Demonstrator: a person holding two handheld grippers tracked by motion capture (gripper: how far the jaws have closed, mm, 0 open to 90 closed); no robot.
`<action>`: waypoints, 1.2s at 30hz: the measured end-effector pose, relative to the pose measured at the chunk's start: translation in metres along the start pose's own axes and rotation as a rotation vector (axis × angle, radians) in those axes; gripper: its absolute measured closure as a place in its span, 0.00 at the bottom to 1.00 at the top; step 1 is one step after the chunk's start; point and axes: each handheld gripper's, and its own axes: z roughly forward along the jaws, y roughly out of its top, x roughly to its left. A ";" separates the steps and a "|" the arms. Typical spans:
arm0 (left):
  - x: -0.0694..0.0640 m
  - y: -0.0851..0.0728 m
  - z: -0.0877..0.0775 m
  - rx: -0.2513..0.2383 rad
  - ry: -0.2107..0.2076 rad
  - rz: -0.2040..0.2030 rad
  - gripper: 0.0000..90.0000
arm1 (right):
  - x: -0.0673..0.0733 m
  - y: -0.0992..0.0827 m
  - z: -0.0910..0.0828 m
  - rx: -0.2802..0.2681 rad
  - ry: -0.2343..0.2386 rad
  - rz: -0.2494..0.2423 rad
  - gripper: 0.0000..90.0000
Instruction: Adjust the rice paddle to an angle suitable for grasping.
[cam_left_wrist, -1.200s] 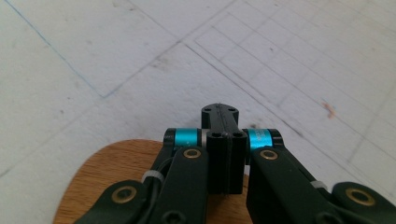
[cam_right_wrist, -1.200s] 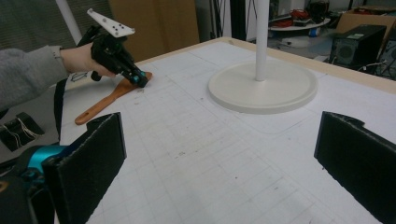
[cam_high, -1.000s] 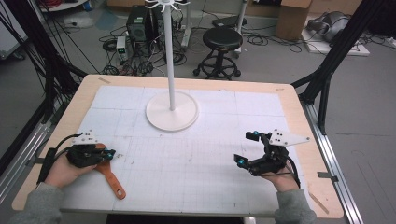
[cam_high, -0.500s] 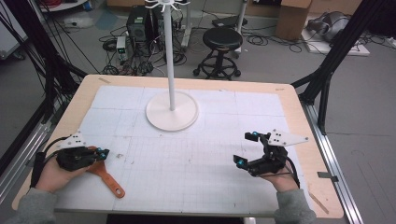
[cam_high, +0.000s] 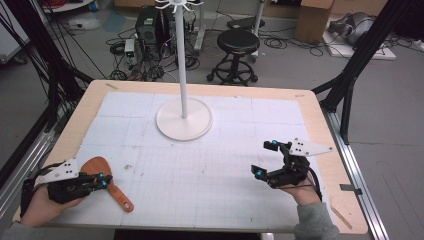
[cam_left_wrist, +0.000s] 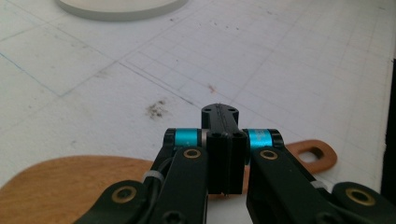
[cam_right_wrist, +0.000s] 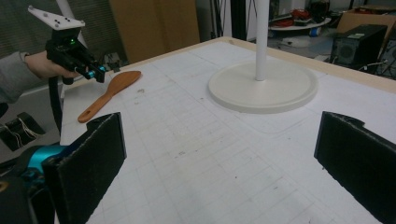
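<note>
A wooden spatula (cam_high: 107, 177) lies flat near the table's front left corner, blade toward the left edge and its handle hole toward the front. My left gripper (cam_high: 104, 180) hovers just left of the blade, held in a hand, jaws shut with nothing between them. In the left gripper view the shut fingertips (cam_left_wrist: 219, 113) stand above the spatula (cam_left_wrist: 65, 186). The right gripper view shows that left gripper (cam_right_wrist: 99, 74) raised a little beside the spatula (cam_right_wrist: 114, 89). My right gripper (cam_high: 264, 159) rests at the front right, jaws wide open and empty (cam_right_wrist: 219, 158).
A white stand with a round base (cam_high: 184, 120) and a thin upright pole (cam_high: 181, 55) occupies the back middle of the white gridded mat (cam_high: 210, 170). A stool and cables stand on the floor beyond the table.
My left gripper has drawn back to the left, off the spatula, leaving the blade uncovered. The spatula and the right gripper have stayed put.
</note>
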 end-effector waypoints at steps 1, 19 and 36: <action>-0.002 -0.002 -0.001 0.004 -0.001 -0.005 1.00 | 0.000 0.000 0.000 0.000 0.002 -0.003 0.01; -0.020 -0.017 0.001 0.070 -0.005 -0.005 1.00 | -0.001 -0.001 0.002 0.008 -0.002 -0.001 0.01; -0.024 -0.018 0.016 0.133 -0.014 0.002 1.00 | -0.001 -0.001 0.001 0.008 0.001 0.001 0.01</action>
